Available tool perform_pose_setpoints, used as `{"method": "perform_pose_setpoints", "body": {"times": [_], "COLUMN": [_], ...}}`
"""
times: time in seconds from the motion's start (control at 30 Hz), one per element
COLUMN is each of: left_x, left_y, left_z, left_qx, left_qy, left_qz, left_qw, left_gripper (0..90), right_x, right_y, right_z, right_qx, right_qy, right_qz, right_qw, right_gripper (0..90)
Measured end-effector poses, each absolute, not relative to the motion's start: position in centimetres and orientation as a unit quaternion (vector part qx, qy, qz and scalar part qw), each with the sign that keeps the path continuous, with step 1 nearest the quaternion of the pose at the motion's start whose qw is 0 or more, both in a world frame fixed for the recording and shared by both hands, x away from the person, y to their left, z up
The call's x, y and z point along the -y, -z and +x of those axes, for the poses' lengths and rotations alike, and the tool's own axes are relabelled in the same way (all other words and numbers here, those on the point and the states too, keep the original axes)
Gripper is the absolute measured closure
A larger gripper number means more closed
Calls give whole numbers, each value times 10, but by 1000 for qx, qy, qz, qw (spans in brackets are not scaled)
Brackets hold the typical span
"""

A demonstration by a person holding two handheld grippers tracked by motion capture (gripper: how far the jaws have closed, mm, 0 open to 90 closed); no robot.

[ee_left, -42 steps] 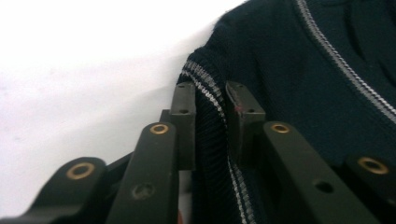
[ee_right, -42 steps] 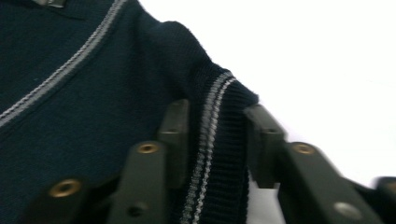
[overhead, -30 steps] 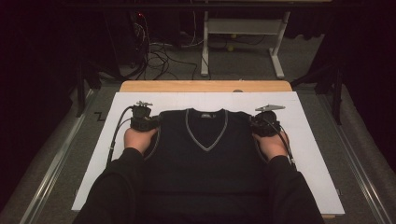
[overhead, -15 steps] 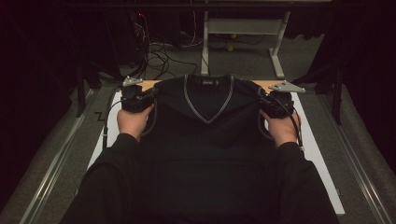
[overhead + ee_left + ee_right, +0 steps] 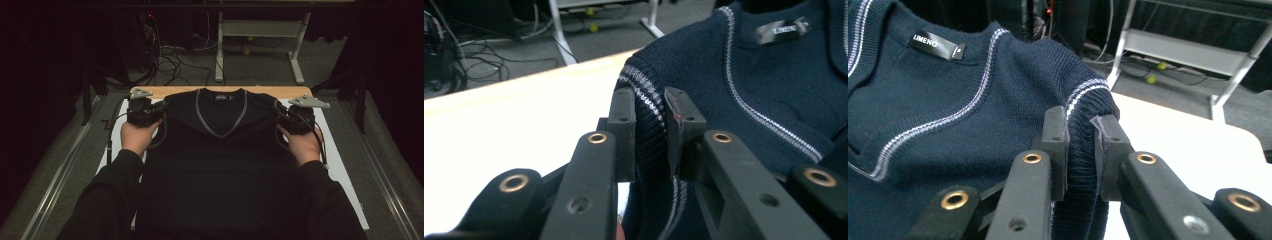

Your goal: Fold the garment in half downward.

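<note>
We clamp the left gripper [image 5: 650, 135] and right gripper [image 5: 1082, 150] on the ribbed armhole edges of the navy vest [image 5: 215, 150], which hangs spread between them so it stays flat.

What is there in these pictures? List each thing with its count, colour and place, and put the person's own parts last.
sweater vest: one, navy with grey stripes at the V-neck and armholes, held up by its shoulders over the table
neck label: one, black with white letters, inside the collar
table: one, wooden edge with a white top, under the sweater vest
desk frame: one, white, on the floor beyond the table
cables: a tangle, black, on the floor at the far left
balls: two, yellow, on the floor under the desk frame
left gripper: one, black, shut on the armhole edge
right gripper: one, black, shut on the other armhole edge
sleeves: two, black, near edge
</note>
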State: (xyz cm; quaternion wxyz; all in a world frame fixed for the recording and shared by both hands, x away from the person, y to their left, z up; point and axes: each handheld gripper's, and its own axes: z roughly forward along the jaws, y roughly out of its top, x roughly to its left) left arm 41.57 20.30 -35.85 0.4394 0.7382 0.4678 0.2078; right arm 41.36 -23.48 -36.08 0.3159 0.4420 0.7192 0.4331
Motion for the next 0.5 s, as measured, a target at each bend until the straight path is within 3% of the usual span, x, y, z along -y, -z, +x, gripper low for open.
{"method": "perform_pose_setpoints", "body": {"times": [0.3, 0.5], "left_x": [-213, -217], "left_y": [391, 420], "left_z": [358, 327], "left_qx": [-443, -437], "left_qy": [-162, -147], "left_qz": [750, 766], "left_qw": [464, 448], "left_gripper": [724, 723], "right_x": [245, 247], "right_y": [392, 414], "right_z": [360, 333], "right_qx": [-742, -744], "right_qy": [-435, -440], "right_qz": [410, 406], "right_qw": [304, 296], "right_gripper": [795, 795]}}
